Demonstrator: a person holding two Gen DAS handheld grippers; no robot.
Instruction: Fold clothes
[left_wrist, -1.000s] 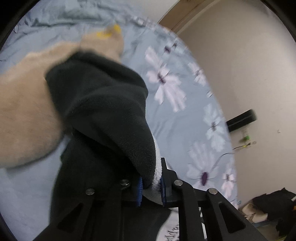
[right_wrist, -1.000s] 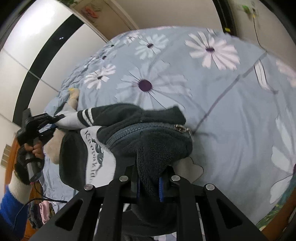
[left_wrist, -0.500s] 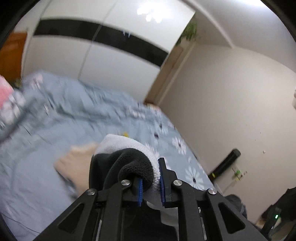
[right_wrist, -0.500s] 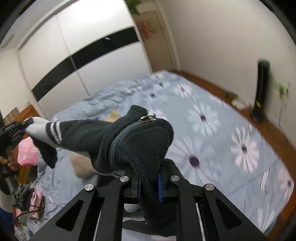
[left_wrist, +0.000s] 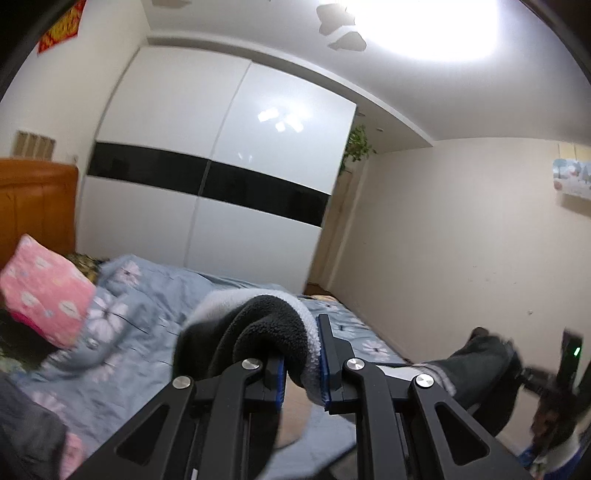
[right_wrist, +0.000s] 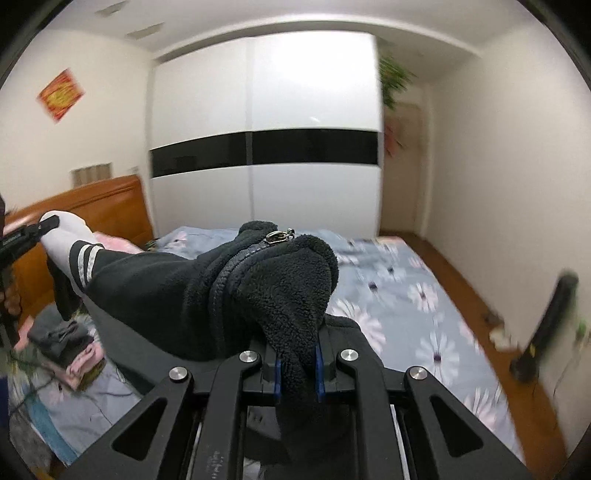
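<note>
Your left tongs (left_wrist: 302, 373) are clenched on the white-trimmed cuff end of the dark charcoal fleece zip jacket (left_wrist: 258, 336), and your right tongs (right_wrist: 298, 374) are clamped on a thick fold of the same jacket (right_wrist: 207, 291) just below its silver zipper pull (right_wrist: 279, 235). You hold it at two far-apart points so the cloth hangs stretched in the air above the grey-blue bed with white daisy print (right_wrist: 406, 295), which lets gravity pull the body straight before it goes down. In the right wrist view the striped white sleeve cuff (right_wrist: 75, 251) runs out to nine o'clock, where the other tongs pinch it, so the sleeve is pulled taut between your hands. In the left wrist view the far end of the garment shows at four o'clock, low and blurred. The pink flowered pillow (left_wrist: 48, 291) at nine o'clock and the small stack of folded clothes (right_wrist: 70, 343) at eight o'clock sit off to the side, leaving the middle of the bed as the likely landing spot. Judging from this, the fold itself is not yet begun; keep both grips firm, since fleece this bulky could slip
</note>
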